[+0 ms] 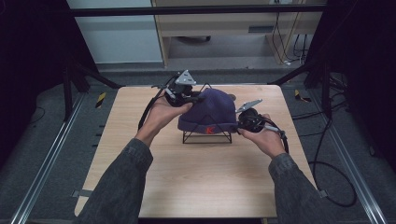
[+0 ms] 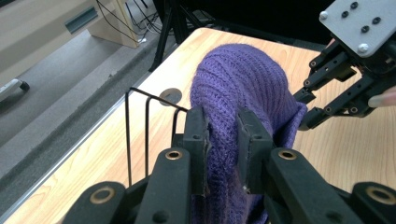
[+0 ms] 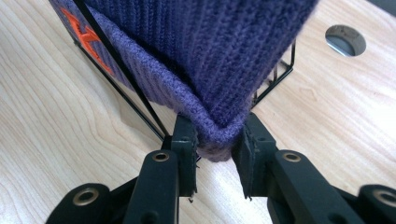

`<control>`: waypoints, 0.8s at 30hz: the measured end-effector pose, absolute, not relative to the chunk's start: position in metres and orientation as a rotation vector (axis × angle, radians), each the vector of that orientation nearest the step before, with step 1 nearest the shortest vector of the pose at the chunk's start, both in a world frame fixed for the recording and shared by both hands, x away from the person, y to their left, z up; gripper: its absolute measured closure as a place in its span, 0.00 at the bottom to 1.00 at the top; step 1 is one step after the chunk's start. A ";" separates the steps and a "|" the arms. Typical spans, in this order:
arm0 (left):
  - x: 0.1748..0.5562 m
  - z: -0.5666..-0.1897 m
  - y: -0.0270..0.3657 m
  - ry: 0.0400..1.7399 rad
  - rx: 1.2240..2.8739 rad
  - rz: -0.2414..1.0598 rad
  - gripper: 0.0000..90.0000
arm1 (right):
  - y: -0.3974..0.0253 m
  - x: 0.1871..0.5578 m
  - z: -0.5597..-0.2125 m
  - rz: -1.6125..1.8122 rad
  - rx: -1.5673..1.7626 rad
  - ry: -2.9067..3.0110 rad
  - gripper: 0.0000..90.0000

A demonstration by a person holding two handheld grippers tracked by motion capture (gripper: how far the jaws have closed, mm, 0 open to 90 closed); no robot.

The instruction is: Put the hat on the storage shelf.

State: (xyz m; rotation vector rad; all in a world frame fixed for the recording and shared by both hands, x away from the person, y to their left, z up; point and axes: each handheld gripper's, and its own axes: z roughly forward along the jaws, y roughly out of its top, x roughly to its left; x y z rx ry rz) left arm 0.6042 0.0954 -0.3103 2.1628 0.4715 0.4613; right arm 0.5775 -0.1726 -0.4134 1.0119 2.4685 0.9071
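A purple knit beanie (image 1: 208,112) with an orange letter on its cuff sits over a black wire stand (image 1: 207,137) in the middle of the table. My left gripper (image 1: 187,97) is at the hat's far left side, its jaws shut on a fold of the purple beanie (image 2: 236,98). My right gripper (image 1: 243,122) holds the cuff at the hat's right end. In the right gripper view the jaws pinch the lower corner of the beanie (image 3: 205,56) beside the wire stand (image 3: 140,107). The right gripper (image 2: 306,109) also shows across the hat in the left gripper view.
The light wood table (image 1: 201,182) has bare room in front of the hat, and a round cable hole (image 3: 345,40) near its far edge. Black frame legs (image 1: 84,77) and cables (image 1: 327,163) stand around the table on a grey floor.
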 end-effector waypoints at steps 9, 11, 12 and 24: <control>0.602 -0.326 0.098 0.491 2.157 0.442 0.84 | -0.173 0.578 -0.427 0.895 1.032 2.482 0.78; 0.601 -0.329 0.098 0.485 2.176 0.449 0.84 | -0.172 0.579 -0.430 0.892 1.027 2.486 0.78; 0.601 -0.330 0.098 0.490 2.181 0.448 0.84 | -0.172 0.579 -0.432 0.887 1.026 2.488 0.77; 0.600 -0.341 0.101 0.527 2.189 0.431 0.74 | -0.171 0.578 -0.439 0.844 1.049 2.510 0.67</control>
